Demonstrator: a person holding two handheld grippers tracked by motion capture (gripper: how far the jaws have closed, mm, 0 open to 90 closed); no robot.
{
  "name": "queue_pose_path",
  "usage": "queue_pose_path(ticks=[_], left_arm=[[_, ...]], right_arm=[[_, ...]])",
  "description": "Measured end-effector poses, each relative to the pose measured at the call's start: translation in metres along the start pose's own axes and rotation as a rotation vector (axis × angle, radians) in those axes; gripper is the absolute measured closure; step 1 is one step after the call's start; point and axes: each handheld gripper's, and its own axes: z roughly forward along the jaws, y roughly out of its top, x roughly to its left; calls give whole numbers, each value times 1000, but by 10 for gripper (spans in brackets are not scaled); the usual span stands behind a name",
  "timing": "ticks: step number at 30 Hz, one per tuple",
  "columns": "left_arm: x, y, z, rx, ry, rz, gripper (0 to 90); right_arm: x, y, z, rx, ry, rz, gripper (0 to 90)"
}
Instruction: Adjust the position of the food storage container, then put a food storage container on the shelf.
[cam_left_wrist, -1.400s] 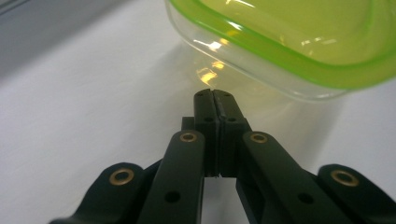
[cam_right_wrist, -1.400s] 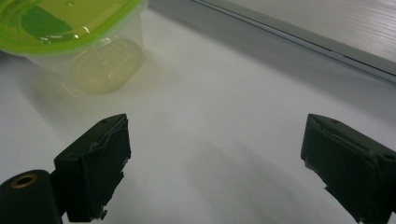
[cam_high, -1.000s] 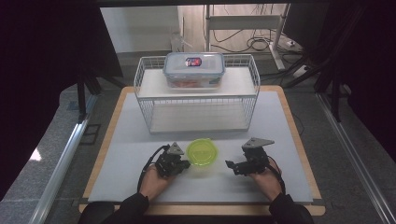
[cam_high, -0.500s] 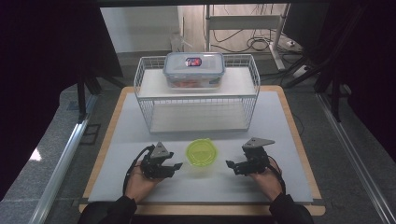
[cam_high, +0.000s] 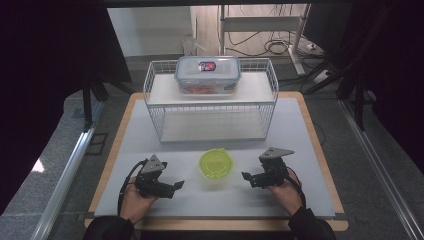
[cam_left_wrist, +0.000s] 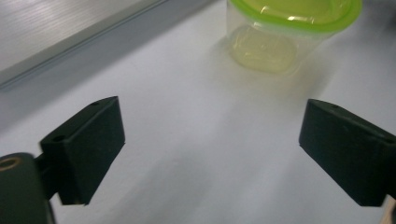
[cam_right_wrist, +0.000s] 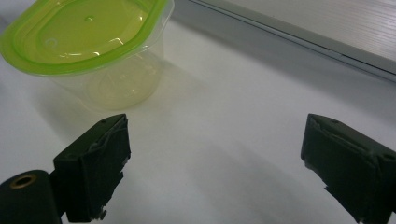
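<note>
A clear plastic tub with a lime-green lid stands upright on the white mat near the front, between the two hand-held grippers. My left gripper lies a hand's width to the tub's left and points at it. Its jaws have just been opening and stand wide, with nothing between them. In the left gripper view the tub sits ahead of the open gripper. My right gripper rests open to the tub's right, apart from it. The right gripper view has the tub at upper left, beyond the open gripper.
A white wire rack with two shelves stands at the back of the mat. A clear clip-lid box with red contents sits on its top shelf. The wooden table edge frames the mat.
The left gripper has drawn away from the tub toward the left, and its jaws have gone from shut to wide open. The tub and the right gripper have stayed put.
</note>
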Motion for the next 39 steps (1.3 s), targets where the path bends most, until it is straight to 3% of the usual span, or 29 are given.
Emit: queue_pose_path(ticks=[6, 9, 18, 28, 32, 35, 39], left_arm=[[3, -4, 4, 10, -7, 6, 10], [3, -4, 3, -9, 0, 14, 0], [13, -9, -3, -7, 11, -45, 0], [16, -12, -11, -36, 19, -66, 5], [16, -12, -10, -33, 15, -62, 6], [15, -12, -9, -29, 14, -57, 7], [14, -12, -8, -18, 10, -51, 11]], right_arm=[[-1, 0, 0, 7, 14, 20, 76], [-2, 0, 0, 6, 13, 24, 64], [1, 7, -1, -23, 46, 16, 42], [1, 28, 6, -41, 177, 75, 53], [4, 38, 10, -3, 213, 95, 59], [4, 44, 17, 28, 245, 130, 158], [2, 51, 27, 58, 274, 138, 296]])
